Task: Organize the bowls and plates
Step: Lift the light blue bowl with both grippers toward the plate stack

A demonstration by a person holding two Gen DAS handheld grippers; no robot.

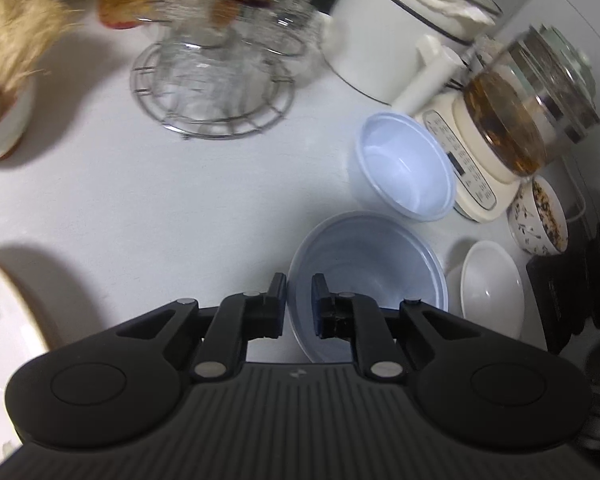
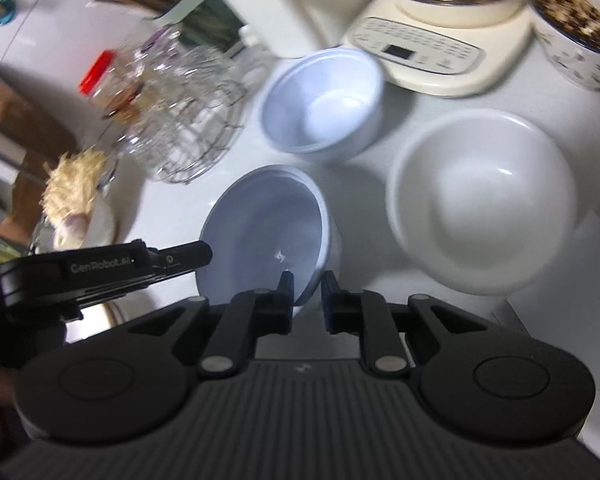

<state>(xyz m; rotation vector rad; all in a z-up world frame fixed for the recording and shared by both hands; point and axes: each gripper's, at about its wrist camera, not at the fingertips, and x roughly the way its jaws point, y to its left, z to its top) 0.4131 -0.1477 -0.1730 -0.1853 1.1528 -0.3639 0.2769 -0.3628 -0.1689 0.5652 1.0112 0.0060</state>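
While both tools bite on its rim, the near blue bowl (image 2: 268, 220) sits in the middle of the white counter (image 1: 160, 208), and everything else is placed from it.

Far to the bowl's left lies a white plate with a tan edge (image 1: 4, 320). Beyond it, up and left of the bowl, a straw-coloured tuft (image 2: 74, 188) stands in a small white dish. Closer in, behind the bowl and to its left, a wire rack (image 2: 192, 140) carries clear glassware, blurred.

The left gripper (image 1: 299, 280) reaches the bowl's left rim. Its jaws are drawn narrow, one finger outside the wall and one inside, pinching the rim. The bowl looks tipped, its mouth leaning toward that gripper. Whether its base is clear of the counter cannot be told.

The right gripper (image 2: 307, 278) pinches the bowl's near rim, its jaws also narrow with the wall between them.

Just behind the bowl and slightly right stands the far blue bowl (image 2: 324, 100), upright and empty. Behind that is a cream appliance base (image 2: 440, 56) with a glass pot of brown liquid on it. To the near bowl's right, apart from it, sits a white bowl (image 2: 484, 200), empty. Farthest right and back is a patterned bowl (image 2: 576, 40) holding something dark and speckled.
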